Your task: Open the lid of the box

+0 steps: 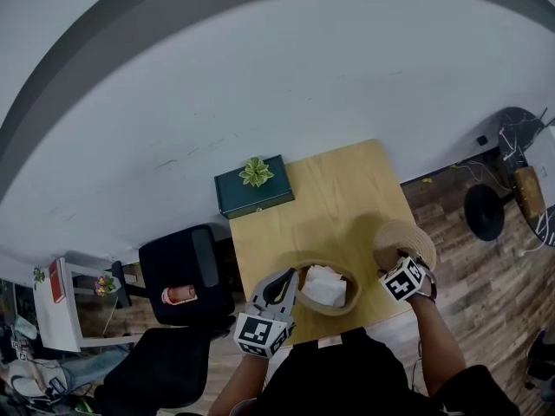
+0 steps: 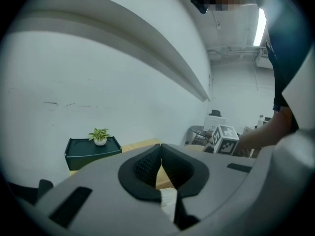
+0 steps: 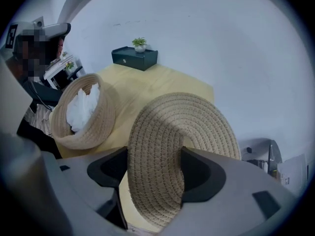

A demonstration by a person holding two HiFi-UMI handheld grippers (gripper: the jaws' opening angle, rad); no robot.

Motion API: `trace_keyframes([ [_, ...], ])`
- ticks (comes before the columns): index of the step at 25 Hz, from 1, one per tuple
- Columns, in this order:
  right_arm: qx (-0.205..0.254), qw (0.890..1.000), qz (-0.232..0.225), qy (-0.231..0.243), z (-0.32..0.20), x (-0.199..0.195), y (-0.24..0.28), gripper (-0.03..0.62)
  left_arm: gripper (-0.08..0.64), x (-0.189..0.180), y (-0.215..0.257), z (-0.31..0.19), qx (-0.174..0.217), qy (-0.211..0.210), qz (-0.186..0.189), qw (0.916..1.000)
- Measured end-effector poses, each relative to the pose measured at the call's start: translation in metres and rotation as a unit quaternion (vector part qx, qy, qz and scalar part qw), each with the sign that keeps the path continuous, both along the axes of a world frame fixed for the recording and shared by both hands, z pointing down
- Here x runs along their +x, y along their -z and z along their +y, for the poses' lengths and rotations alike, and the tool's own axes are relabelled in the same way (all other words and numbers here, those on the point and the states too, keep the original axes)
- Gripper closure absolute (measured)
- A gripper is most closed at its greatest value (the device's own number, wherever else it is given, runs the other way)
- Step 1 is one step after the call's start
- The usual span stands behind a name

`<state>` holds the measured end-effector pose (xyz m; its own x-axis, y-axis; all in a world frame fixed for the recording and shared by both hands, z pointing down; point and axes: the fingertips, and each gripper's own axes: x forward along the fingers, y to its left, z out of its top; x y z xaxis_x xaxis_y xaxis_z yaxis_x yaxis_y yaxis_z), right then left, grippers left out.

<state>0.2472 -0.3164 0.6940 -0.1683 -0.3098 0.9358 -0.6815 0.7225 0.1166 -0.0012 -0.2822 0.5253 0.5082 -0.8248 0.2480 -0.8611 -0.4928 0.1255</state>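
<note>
Lid point(image 3: 170, 132) pinched in right tool point(image 3: 153, 178) hides part of tabletop point(image 3: 147, 85).

Two grippers work here: the left gripper point(image 1: 284, 282) and the right gripper point(image 1: 397, 258). One woven lid point(image 3: 172, 132) sits between the right gripper's jaws. One woven basket point(image 3: 96, 127) lies just beside the left gripper's tips, with one white wad point(image 1: 323, 286) inside. One table point(image 1: 321, 206) lies beneath both. Beyond them stands one green box point(image 1: 251, 196) bearing one potted plant point(image 1: 256, 172).
</note>
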Motion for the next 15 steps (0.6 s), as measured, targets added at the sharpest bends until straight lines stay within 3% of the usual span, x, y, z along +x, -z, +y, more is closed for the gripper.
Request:
trace_keyframes([
  [15,-0.033,0.999,-0.015,0.007,0.012,0.002,-0.036,0.239,0.54,0.001,-0.004,0.01,-0.009,0.03,-0.006,0.9995],
])
